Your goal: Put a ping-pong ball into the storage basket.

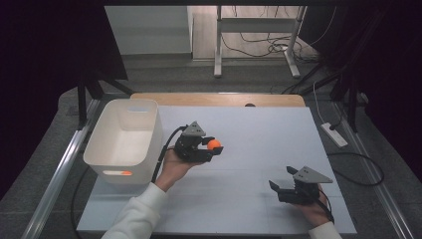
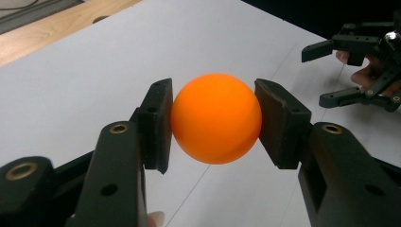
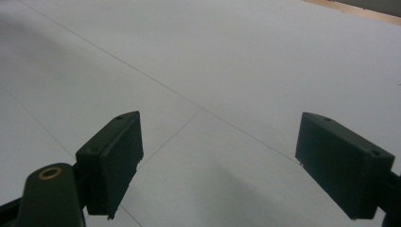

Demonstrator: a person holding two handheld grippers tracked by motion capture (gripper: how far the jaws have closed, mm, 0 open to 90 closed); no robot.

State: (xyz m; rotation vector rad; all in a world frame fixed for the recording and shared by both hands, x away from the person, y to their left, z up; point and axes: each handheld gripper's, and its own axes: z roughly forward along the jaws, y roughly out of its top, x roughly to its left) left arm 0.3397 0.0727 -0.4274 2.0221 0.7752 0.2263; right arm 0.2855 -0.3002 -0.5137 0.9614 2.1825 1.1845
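Orange ball [image 1: 214, 144] sits pinched in the left gripper [image 1: 213, 147], just right of the white bin [image 1: 124, 137], while the right gripper [image 1: 282, 180], jaws spread and empty, waits well apart from the bin.

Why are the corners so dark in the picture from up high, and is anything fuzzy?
High view: the edges fade to black while the table is brightly lit. Left gripper view: the orange ball is sharp, but the right gripper farther off looks soft. Right gripper view: its jaws cast faint shadows on the table, and the far part looks blurry.
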